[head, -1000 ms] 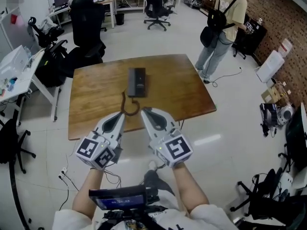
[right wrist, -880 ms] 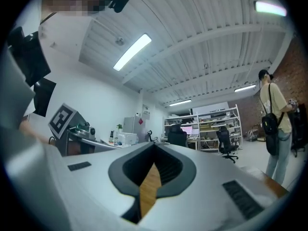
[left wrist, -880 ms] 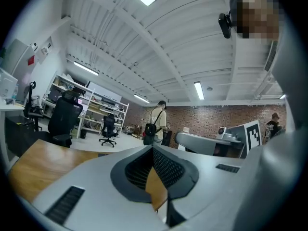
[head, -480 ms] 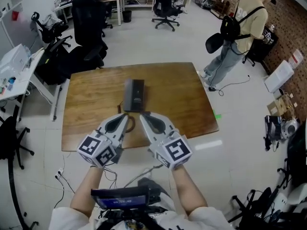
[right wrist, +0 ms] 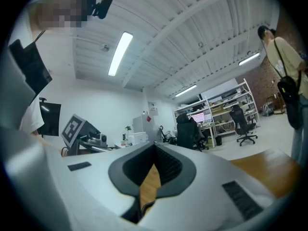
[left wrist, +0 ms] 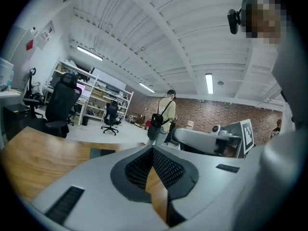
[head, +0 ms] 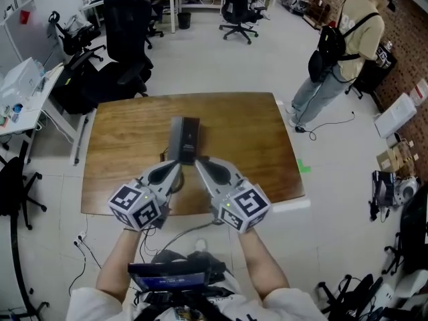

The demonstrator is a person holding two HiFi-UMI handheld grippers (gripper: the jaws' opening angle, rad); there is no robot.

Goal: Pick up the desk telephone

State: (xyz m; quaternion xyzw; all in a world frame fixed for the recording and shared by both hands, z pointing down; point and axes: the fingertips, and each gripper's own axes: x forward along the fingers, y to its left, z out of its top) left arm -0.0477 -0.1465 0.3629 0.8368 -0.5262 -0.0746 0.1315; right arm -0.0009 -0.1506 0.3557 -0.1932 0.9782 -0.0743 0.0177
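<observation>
1. Both forearms (head: 119, 263) reach over the bench's (head: 251, 136) near edge; left gripper (head: 176, 166) and right gripper (head: 199, 162) angle inward, both clenched empty.
2. Desk telephone (head: 185, 138) lies mid-bench, just beyond their tips.
3. Cubes (head: 137, 206) bear square black-and-white markers.

The desk telephone (head: 184, 139) lies on your surface (head: 257, 132), near its middle, running away from you. Your left tongs (head: 178, 165) and right tongs (head: 198, 160) sit side by side just before its near end. Behind the surface stands an office chair (head: 126, 32). A person (head: 338, 52) stands beyond its far right corner.
</observation>
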